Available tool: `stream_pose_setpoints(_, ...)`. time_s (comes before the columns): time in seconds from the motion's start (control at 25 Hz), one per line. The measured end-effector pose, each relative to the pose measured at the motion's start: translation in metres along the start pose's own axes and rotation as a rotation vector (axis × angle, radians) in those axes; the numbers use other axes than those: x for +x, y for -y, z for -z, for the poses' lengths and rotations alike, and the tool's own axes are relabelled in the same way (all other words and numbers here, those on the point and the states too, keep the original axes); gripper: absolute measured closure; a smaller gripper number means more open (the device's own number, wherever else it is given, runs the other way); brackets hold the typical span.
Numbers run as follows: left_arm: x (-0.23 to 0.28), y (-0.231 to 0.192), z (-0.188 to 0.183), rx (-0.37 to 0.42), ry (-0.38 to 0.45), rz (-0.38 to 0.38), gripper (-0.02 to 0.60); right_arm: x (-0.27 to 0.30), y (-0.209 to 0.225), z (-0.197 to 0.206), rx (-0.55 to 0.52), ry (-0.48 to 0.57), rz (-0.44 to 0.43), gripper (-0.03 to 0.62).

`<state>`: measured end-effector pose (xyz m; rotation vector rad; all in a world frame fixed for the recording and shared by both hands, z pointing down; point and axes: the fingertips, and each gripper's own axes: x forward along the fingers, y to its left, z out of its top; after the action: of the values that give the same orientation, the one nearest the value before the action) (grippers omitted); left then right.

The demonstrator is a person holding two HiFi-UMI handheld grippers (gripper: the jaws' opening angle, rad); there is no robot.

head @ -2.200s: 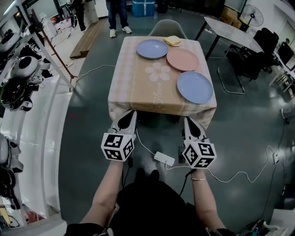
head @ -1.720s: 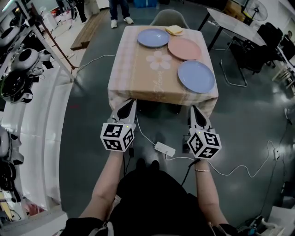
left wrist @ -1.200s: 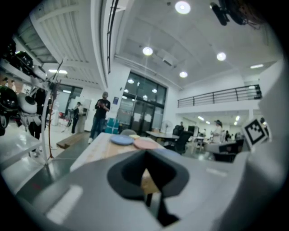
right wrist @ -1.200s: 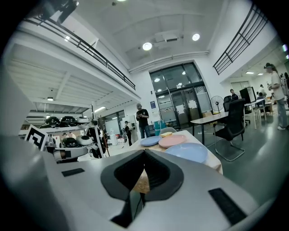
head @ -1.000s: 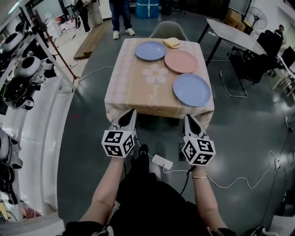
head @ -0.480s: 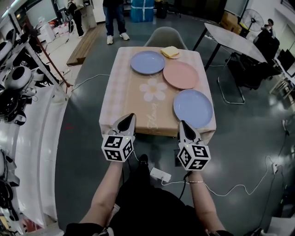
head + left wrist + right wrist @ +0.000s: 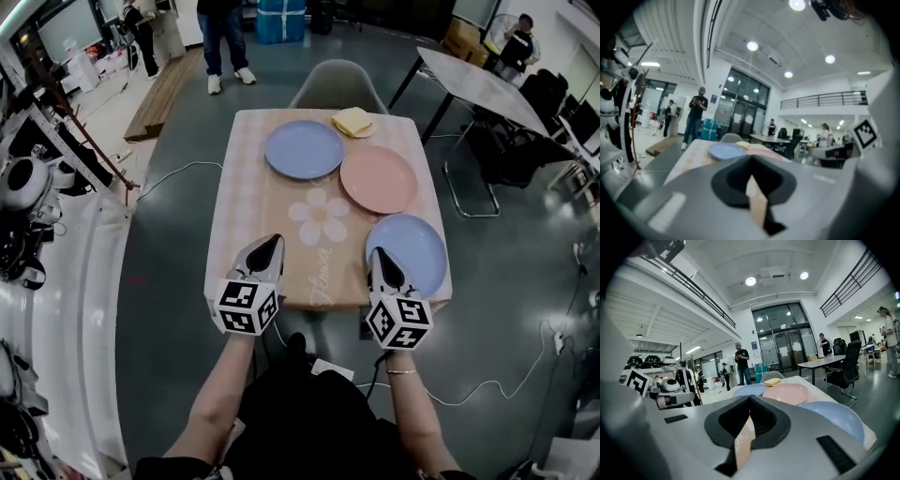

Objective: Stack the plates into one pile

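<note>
- tablecloth (image 7: 246, 202): beige, checked border, white flower print (image 7: 321, 217) at centre.
- yellow flat item (image 7: 352, 121): far edge of the cloth (sponge or folded cloth, unclear).
- grey chair (image 7: 337, 86): behind the table.
- second table (image 7: 473, 80): right, dark legs.
- white cable (image 7: 173, 169): on the floor, left.
- standing person (image 7: 223, 37): far end.

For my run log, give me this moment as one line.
stage: pre-grasp | left gripper: shut, empty | right gripper: shut, empty, by near blue plate | pink plate, far blue plate: unstacked
</note>
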<state>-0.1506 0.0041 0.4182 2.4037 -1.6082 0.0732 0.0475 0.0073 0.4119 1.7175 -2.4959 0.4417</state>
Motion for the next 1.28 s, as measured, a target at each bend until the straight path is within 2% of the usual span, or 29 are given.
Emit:
stream_pose_setpoints(0.28, 0.032, -0.003, -0.003, 0.001, -0.012, 0.051, 0.575, 0.01, 0.021, -0.006, 0.005, 0.002, 0.069, 0.589)
stream_pose_setpoints(0.56, 0.071, 0.021, 0.004, 0.017, -0.057, 0.142, 0.568, -0.01, 0.073, -0.008, 0.041, 0.018, 0.21, 0.588)
stream_pose_setpoints(0.68, 0.091, 0.038, 0.01, 0.018, -0.088, 0.194, 0.542, -0.023, 0.103, -0.004, 0.077, 0.016, 0.281, 0.581)
stream_pose_setpoints(0.76, 0.108, 0.05, 0.016, 0.023, -0.11, 0.226, 0.525, -0.029, 0.126, 0.0, 0.1, 0.01, 0.324, 0.534)
stream_pose_setpoints(1.0, 0.15, 0.086, 0.039, 0.039, -0.193, 0.303, 0.483, -0.048, 0.181, 0.016, 0.156, -0.004, 0.445, 0.493)
stream_pose_setpoints(1.28, 0.185, 0.124, 0.077, 0.048, -0.298, 0.358, 0.445, -0.067, 0.232, 0.051, 0.219, -0.071, 0.558, 0.479)
